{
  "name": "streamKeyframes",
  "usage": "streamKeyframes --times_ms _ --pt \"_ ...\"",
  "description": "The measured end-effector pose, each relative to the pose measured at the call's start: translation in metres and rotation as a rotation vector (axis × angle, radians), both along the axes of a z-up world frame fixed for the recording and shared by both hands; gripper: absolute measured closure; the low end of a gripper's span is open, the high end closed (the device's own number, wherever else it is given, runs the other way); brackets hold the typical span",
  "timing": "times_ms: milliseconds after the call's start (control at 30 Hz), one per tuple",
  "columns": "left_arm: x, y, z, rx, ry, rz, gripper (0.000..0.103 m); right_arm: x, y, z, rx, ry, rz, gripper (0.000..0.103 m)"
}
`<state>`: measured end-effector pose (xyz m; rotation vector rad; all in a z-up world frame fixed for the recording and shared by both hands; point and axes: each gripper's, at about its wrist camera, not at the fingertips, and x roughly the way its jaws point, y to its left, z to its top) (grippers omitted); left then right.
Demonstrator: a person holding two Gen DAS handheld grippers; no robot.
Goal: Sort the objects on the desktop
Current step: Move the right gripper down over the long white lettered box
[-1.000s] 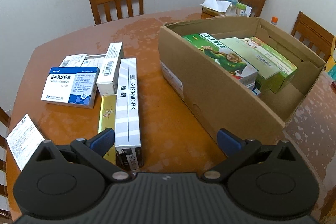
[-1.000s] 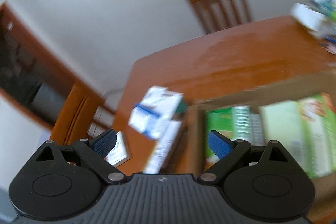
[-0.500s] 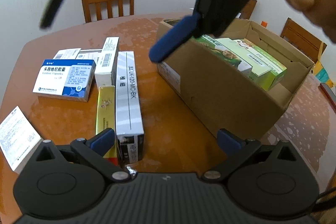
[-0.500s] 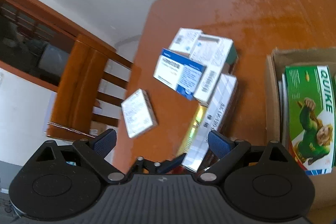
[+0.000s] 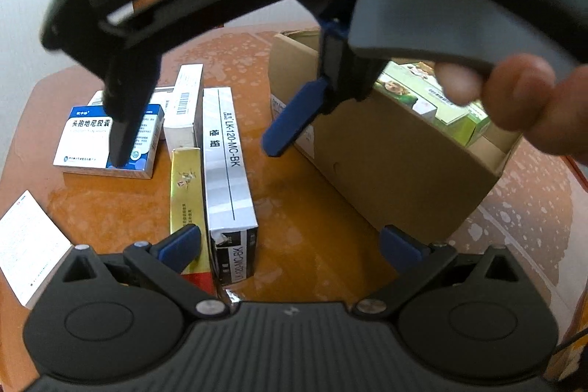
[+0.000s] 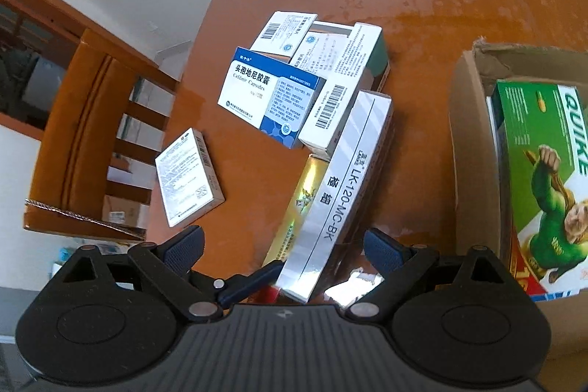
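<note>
right claw over the long grey box, jaws narrowing

my right claw hangs spread above the table, jaws closing with nothing pinched yet. the grey lk-120 box lies flat dead ahead at twelve o'clock, its near end between my fingers, long axis running from six toward one o'clock, beside the gold box. the cardboard carton sits at three. my left claw stays spread, empty, equally near the box's end.
</note>
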<state>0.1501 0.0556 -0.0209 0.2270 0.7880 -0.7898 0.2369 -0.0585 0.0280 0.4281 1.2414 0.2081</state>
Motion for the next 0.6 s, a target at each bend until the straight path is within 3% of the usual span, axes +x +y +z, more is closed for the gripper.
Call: streamKeyframes --times_ms 67,267,467,600 --pt "0.000 -0.001 0.000 0.000 -0.002 -0.002 0.000 0.005 0.001 -0.004 -0.006 0.002 0.008 0.021" --pt "0.000 0.000 -0.001 -0.011 -0.002 0.001 0.000 0.011 0.002 -0.012 -0.025 0.018 0.006 0.026" --pt "0.001 0.001 -0.002 -0.019 -0.007 0.001 0.000 0.015 0.002 -0.020 -0.068 0.038 0.004 0.049" --pt "0.000 0.001 -0.003 -0.022 -0.010 -0.022 0.000 0.017 -0.001 -0.029 -0.084 0.070 -0.003 0.049"
